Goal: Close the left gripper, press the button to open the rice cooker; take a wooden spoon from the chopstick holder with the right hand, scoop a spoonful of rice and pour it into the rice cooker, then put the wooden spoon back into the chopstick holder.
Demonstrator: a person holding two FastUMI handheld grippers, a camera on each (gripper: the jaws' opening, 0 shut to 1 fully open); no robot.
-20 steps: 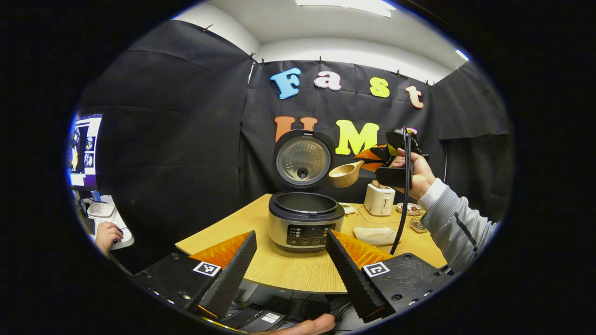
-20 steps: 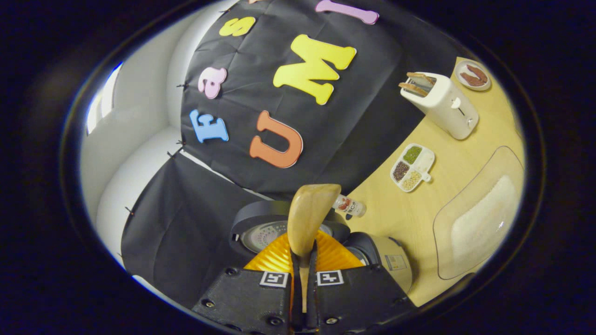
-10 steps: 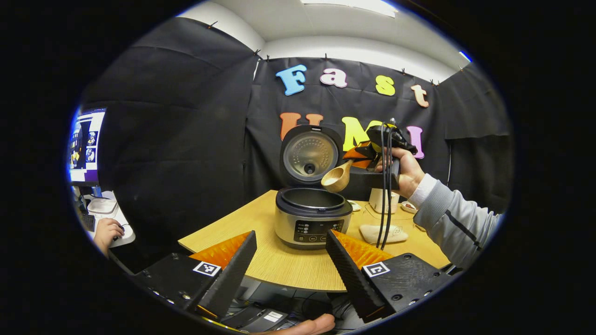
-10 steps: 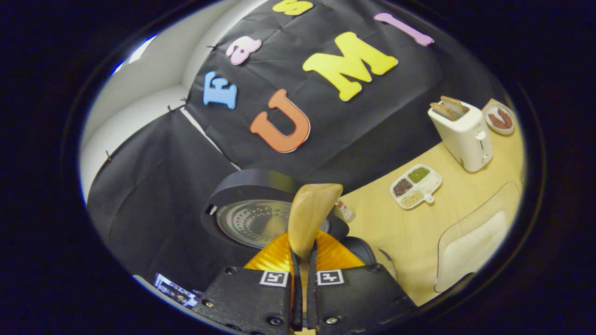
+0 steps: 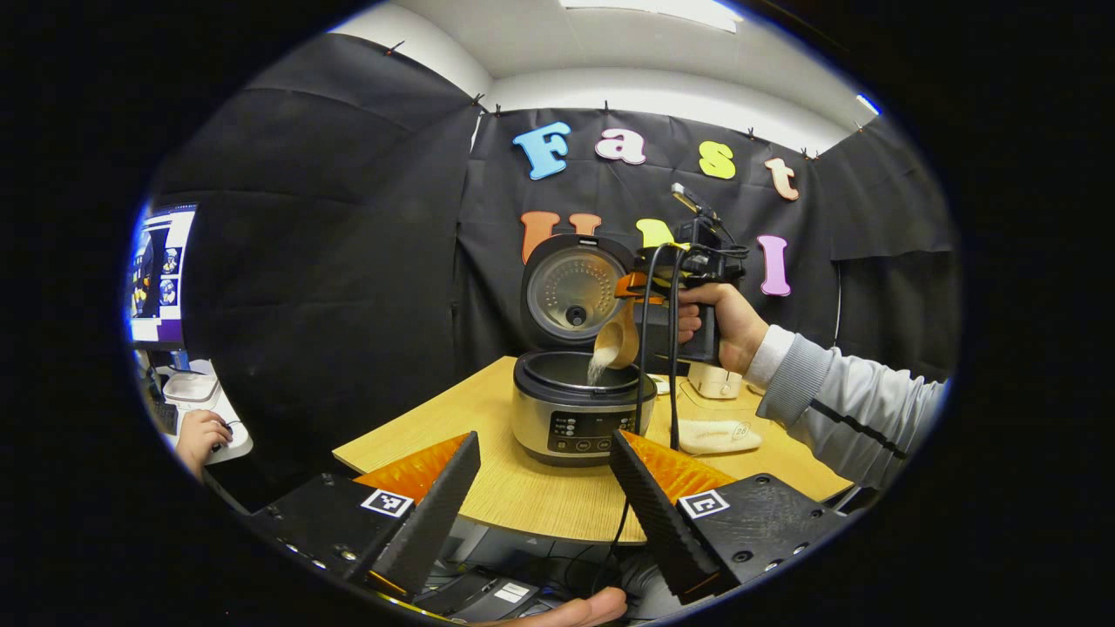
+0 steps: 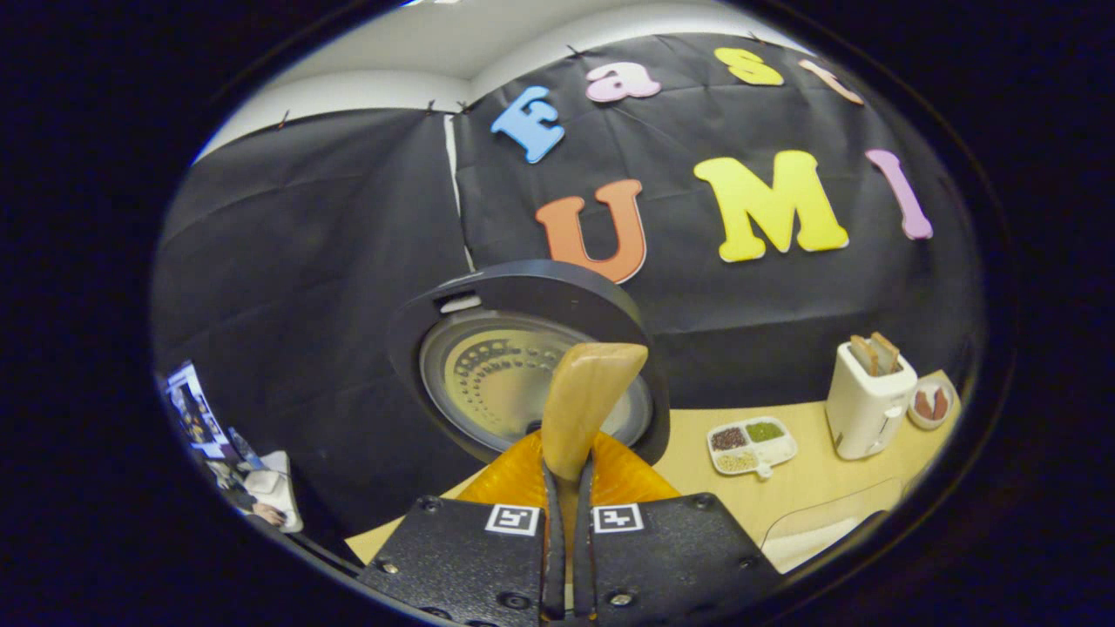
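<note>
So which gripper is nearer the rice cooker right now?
Right. The right gripper tips the wooden spoon over the rice cooker; the left gripper hangs open off the table's near edge.

A white toaster (image 6: pixel 868 402) with two slices of bread standing in its slots is seen on the light wooden desk (image 6: pixel 810 477), near the black cloth wall. Just beside it, a small round plate (image 6: pixel 930 406) with reddish pieces is set. A white divided dish (image 6: pixel 751 444) holding green, dark and pale grains is placed nearby. At the far left, a lit monitor (image 5: pixel 157 277) is seen.
</note>
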